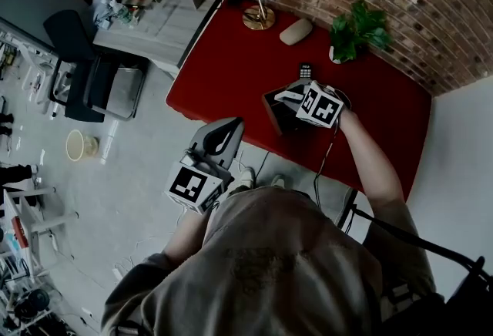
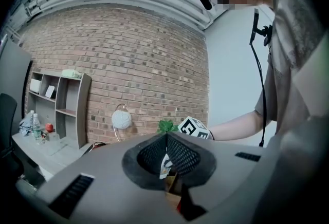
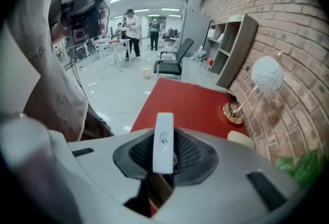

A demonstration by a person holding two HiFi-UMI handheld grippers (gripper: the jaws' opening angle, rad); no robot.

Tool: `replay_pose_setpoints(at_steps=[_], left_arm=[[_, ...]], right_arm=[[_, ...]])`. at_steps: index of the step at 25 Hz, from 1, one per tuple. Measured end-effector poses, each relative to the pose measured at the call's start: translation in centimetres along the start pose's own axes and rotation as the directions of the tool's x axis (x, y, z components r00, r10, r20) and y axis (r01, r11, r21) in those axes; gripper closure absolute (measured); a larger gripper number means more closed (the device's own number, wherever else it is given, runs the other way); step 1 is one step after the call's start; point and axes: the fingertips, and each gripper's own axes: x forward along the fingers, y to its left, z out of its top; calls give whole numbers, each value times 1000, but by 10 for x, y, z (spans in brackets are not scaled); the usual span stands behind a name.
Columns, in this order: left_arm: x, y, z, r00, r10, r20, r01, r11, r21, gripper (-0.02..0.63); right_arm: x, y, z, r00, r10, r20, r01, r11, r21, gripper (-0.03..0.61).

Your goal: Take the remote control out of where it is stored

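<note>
Right gripper view: emblem point(image 3: 164, 141) on remote point(image 3: 164, 152) illegible.

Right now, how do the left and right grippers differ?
The right gripper grips a white remote; the left gripper has its jaws together on nothing. The right gripper is over the dark box on the red table; the left gripper is off the table's edge, beside the person. Both carry marker cubes.
</note>
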Motion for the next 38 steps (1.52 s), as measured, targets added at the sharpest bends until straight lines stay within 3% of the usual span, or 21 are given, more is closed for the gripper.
replay_pose_setpoints(at_steps=[4,7,10,14,16,18,21,24,27,35,38], left_arm=[[5,1,5,1000,-8,6,8,1000,23,603],[10,0,9,1000,-18,13,18,999,35,603],[14,0,13,1000,-23,18,22,999,50,603],[18,-1,20,999,-35,24,34,998,58,603],[19,0,22,999,-44,31,43,999,20,603],[18,3,29,999,-30,44,30,1000,3,603],[20,4,47,997,-19,81,15,999,48,603],[23,6,59,994,-25,108,18,998,61,603],[25,10,66,993,-21,117,12,997,78,603],[25,20,75,993,-3,117,-9,995,100,603],[25,22,74,995,4,96,-15,994,110,603]], right_arm=[[-41,-21,22,980,-144,135,136,989,64,495],[-75,-35,38,935,-258,243,239,965,106,495],[-114,-43,52,861,-370,349,332,929,164,495],[-170,-50,65,722,-511,466,438,859,265,495],[-194,-48,68,659,-567,494,492,822,287,495],[-214,-41,72,614,-598,516,548,793,267,495],[-246,-30,85,541,-617,572,608,757,241,495],[-280,-22,94,432,-650,625,606,723,333,495],[-308,-15,96,351,-679,644,592,695,409,495],[-358,10,84,183,-708,682,642,611,463,495],[-363,23,80,163,-708,687,656,598,460,495]])
